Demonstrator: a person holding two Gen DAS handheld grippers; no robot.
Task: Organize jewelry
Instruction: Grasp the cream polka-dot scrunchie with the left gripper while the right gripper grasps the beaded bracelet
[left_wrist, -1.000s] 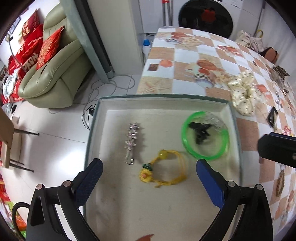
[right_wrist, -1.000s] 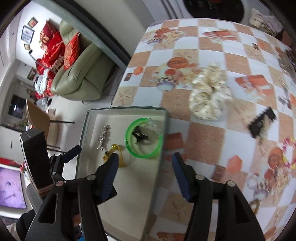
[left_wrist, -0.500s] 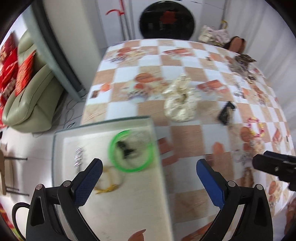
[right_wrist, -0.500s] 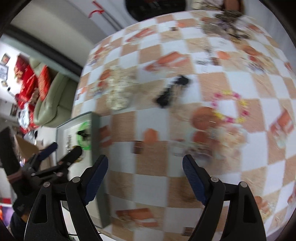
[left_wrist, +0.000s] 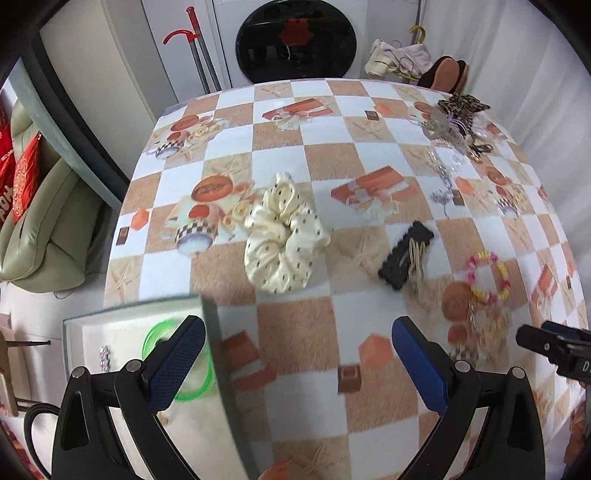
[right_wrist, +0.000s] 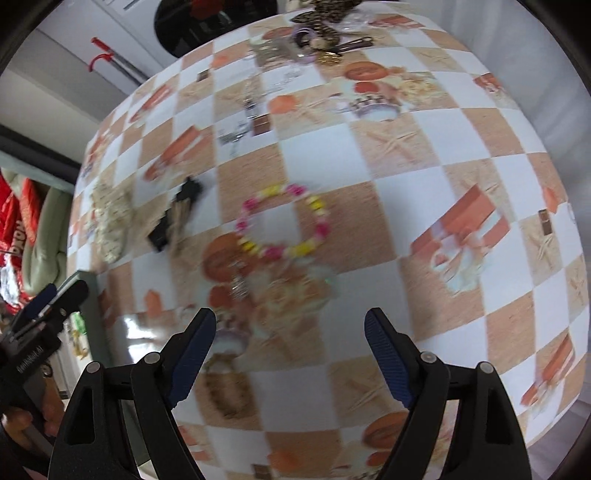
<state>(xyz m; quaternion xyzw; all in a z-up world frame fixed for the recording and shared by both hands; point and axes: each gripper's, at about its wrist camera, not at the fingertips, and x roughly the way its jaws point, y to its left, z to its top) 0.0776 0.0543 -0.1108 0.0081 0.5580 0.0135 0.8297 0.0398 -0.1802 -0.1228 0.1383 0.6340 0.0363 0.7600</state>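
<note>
A grey tray (left_wrist: 212, 332) sits at the table's near left corner, holding a green bangle (left_wrist: 155, 334) and a silver clip (left_wrist: 104, 357). My left gripper (left_wrist: 295, 354) is open and empty over the table just right of the tray. My right gripper (right_wrist: 290, 343) is open and empty, a little short of a pink-and-yellow bead bracelet (right_wrist: 282, 221), which also shows in the left wrist view (left_wrist: 487, 275). A cream scrunchie (left_wrist: 282, 240) and a black hair clip (left_wrist: 406, 254) lie mid-table. A small silvery piece (right_wrist: 238, 286) lies blurred just ahead of the right gripper.
A pile of mixed jewelry and a leopard bow (left_wrist: 456, 122) lies at the far right corner. A thin chain (right_wrist: 247, 110) trails from it. A washing machine (left_wrist: 295, 37) stands behind the table, a sofa (left_wrist: 40, 206) to the left.
Both grippers have swung right, away from the tray and over the table. The right gripper has come close to the bead bracelet. Both stay open.
</note>
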